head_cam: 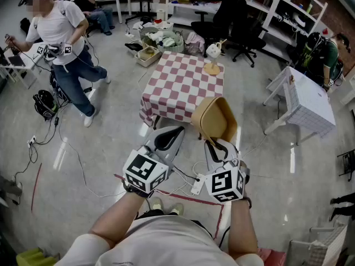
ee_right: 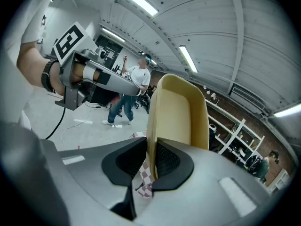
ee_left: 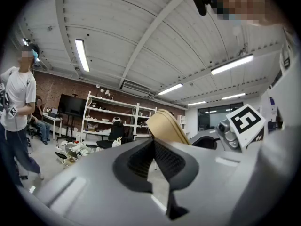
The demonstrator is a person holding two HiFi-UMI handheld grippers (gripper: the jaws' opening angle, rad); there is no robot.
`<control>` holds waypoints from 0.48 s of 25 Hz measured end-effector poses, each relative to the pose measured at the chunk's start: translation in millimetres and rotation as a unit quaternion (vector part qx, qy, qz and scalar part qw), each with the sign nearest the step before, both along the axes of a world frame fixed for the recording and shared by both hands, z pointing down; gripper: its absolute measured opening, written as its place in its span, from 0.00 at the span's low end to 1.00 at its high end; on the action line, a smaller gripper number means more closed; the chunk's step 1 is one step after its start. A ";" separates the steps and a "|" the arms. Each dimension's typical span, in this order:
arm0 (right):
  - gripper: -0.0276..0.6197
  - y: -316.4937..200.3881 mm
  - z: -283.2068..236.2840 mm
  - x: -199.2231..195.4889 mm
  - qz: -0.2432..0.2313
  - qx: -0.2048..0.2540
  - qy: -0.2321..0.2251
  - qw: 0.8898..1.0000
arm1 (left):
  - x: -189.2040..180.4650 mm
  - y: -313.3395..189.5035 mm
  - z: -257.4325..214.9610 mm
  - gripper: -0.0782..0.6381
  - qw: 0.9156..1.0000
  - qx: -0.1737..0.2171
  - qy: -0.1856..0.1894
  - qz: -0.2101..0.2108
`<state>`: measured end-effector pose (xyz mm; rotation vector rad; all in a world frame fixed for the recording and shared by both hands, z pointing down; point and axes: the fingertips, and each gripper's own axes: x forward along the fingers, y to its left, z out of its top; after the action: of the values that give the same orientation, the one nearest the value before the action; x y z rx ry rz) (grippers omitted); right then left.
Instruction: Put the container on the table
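My right gripper (head_cam: 217,144) is shut on the rim of a beige, shallow container (head_cam: 214,118), which I hold upright in the air over the floor, short of the table. In the right gripper view the container (ee_right: 181,112) stands edge-on between the pads of the right gripper (ee_right: 151,147). My left gripper (head_cam: 169,137) is beside it on the left, shut with nothing between its fingers. The left gripper view shows the left gripper (ee_left: 154,142) with jaws closed and the container (ee_left: 165,125) just beyond. The table (head_cam: 178,90) with a red-and-white checked cloth stands ahead.
A white jug (head_cam: 213,50) and a tan disc (head_cam: 212,68) sit at the table's far right corner. A person (head_cam: 62,35) stands at the left. A white tipped table (head_cam: 310,101) is at the right, office chairs (head_cam: 233,15) and a clutter box (head_cam: 162,40) beyond. Cables (head_cam: 83,173) cross the floor.
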<state>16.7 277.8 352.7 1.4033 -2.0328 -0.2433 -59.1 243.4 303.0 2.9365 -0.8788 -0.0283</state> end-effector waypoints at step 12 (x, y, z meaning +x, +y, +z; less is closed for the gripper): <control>0.12 10.6 -8.0 11.6 -0.003 0.006 -0.007 1.000 | 14.0 11.3 -1.2 0.11 1.000 -0.006 -0.001 0.000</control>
<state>28.3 288.4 344.7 1.4102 -2.0501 -0.2494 -45.1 254.7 301.8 2.9261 -0.8758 -0.0216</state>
